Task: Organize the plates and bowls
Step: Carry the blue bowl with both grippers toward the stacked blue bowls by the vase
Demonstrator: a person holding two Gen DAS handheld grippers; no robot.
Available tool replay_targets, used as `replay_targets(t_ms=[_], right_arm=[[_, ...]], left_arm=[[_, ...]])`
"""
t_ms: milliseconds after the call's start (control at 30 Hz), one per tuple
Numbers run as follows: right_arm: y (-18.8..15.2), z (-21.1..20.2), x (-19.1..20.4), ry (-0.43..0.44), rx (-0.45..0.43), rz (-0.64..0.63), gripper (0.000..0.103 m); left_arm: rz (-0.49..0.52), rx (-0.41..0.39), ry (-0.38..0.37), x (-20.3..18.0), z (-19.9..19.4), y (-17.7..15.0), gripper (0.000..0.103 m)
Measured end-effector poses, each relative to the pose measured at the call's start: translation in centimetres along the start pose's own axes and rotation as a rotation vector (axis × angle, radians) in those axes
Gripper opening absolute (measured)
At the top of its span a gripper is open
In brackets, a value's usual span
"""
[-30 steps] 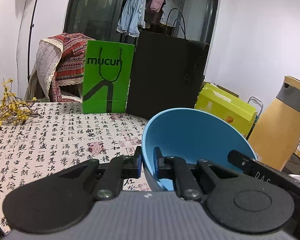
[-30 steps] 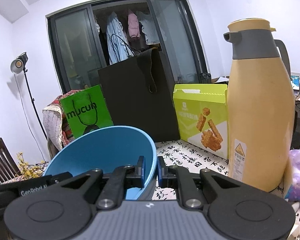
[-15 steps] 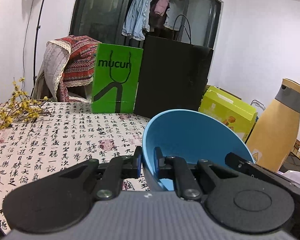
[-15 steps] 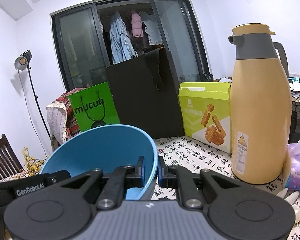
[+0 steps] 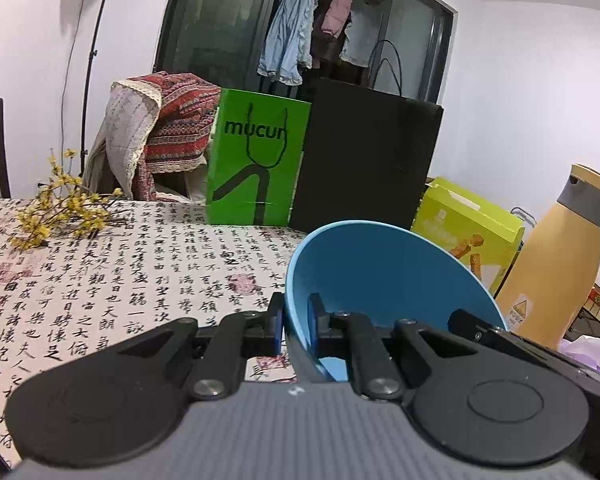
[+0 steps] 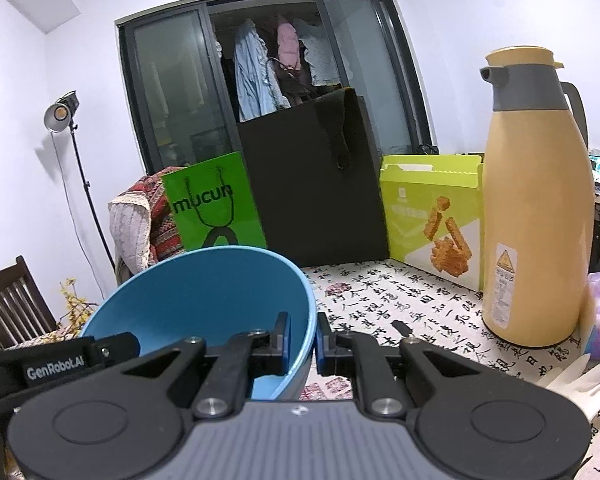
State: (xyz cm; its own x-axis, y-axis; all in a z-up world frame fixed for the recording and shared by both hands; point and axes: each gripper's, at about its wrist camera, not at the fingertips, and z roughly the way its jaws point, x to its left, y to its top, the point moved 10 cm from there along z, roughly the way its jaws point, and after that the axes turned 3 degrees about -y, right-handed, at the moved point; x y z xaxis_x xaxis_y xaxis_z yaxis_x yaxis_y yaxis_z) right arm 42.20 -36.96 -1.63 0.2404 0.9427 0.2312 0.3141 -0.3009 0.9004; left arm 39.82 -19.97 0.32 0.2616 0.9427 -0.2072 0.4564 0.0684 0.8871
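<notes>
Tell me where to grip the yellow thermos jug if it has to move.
Probably the grey handle of the thermos jug, approached from the right in the right wrist view. The jug stands upright, and its body looks too wide for these jaws.

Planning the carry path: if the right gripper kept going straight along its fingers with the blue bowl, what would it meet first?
Probably the black bag standing at the table's far edge; the tablecloth before it looks bare, though depth is unclear.
</notes>
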Motion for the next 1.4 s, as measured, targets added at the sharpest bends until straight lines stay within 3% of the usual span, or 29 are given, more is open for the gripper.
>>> replay_targets(t_ms=[1400], right_arm=[[-4.0, -1.9, 12.5, 0.255, 0.053, -0.067, 0.012]], left_arm=[[-0.073, -0.063, 0.256, 11.7, -8.0, -0.4, 0.012]])
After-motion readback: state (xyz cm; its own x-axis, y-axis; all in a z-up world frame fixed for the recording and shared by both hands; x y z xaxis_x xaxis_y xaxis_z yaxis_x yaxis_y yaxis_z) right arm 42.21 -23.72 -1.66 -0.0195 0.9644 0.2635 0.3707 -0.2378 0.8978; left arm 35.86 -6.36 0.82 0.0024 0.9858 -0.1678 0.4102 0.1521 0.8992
